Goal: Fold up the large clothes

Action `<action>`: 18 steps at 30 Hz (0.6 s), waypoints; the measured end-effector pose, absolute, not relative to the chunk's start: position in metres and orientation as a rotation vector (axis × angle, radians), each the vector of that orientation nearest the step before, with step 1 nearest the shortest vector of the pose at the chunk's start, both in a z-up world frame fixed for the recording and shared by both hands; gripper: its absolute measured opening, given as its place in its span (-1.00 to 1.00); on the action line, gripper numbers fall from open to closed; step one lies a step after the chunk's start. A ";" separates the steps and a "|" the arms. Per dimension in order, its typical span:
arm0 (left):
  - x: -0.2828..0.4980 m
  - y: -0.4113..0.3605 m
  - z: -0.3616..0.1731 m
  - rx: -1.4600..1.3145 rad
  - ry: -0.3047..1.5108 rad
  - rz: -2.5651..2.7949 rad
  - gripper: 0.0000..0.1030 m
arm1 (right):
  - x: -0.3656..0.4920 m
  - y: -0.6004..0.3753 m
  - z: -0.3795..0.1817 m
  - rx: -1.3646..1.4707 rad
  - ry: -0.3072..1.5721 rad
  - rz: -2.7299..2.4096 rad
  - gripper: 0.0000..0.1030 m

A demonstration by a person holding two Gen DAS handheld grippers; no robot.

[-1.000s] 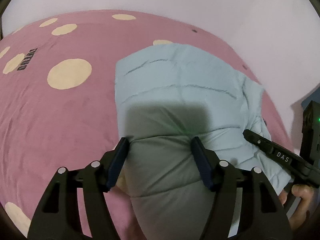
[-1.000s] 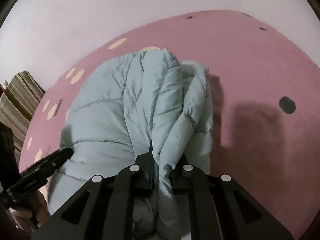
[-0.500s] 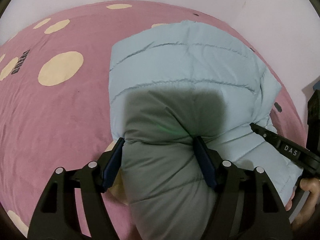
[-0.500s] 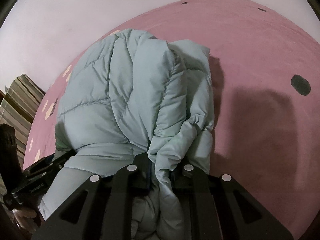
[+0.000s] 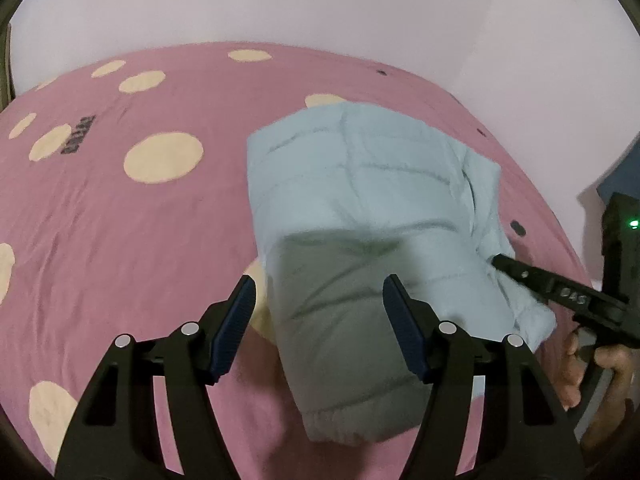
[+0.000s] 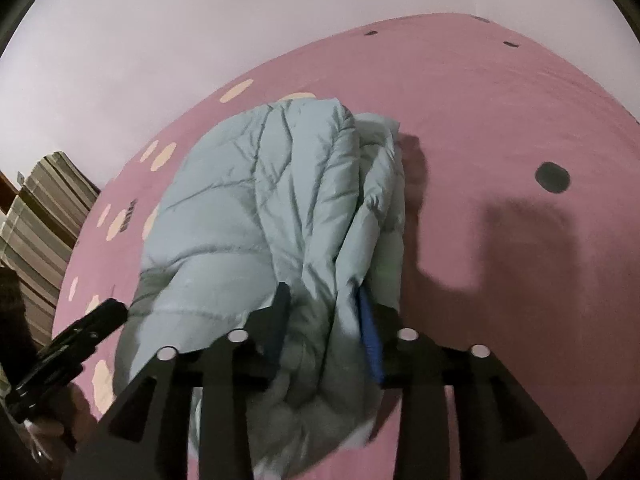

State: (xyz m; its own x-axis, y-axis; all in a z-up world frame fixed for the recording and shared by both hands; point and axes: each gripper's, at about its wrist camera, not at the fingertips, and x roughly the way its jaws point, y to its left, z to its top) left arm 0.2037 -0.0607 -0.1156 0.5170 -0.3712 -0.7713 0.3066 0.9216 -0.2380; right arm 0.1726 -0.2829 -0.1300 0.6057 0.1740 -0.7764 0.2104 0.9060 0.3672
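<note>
We fold the pale blue puffer jacket on the pink bed.
Left gripper fingers apart, closing, straddling its near end; right gripper fingers opening, a fold between.

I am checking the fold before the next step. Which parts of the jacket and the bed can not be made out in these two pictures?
- Left wrist view: the jacket near part lies in dark shadow, so its seams are unclear.
- Right wrist view: its near end is cut off by the bottom edge, behind the right tongs.
- Both views: the bed underneath is covered.
- Left view: the dark print on the sheet is too small to read.
</note>
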 end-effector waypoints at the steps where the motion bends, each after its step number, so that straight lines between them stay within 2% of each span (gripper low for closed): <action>1: 0.204 -0.062 -0.122 -0.072 0.960 -0.408 0.27 | 0.169 -0.282 -0.130 0.456 0.928 -0.020 -0.27; 8: 0.206 -0.076 -0.144 -0.063 0.996 -0.395 0.28 | 0.157 -0.278 -0.138 0.486 0.955 -0.015 -0.22; 18: 0.225 -0.091 -0.173 -0.034 1.060 -0.391 0.28 | 0.176 -0.278 -0.181 0.488 0.996 -0.045 -0.25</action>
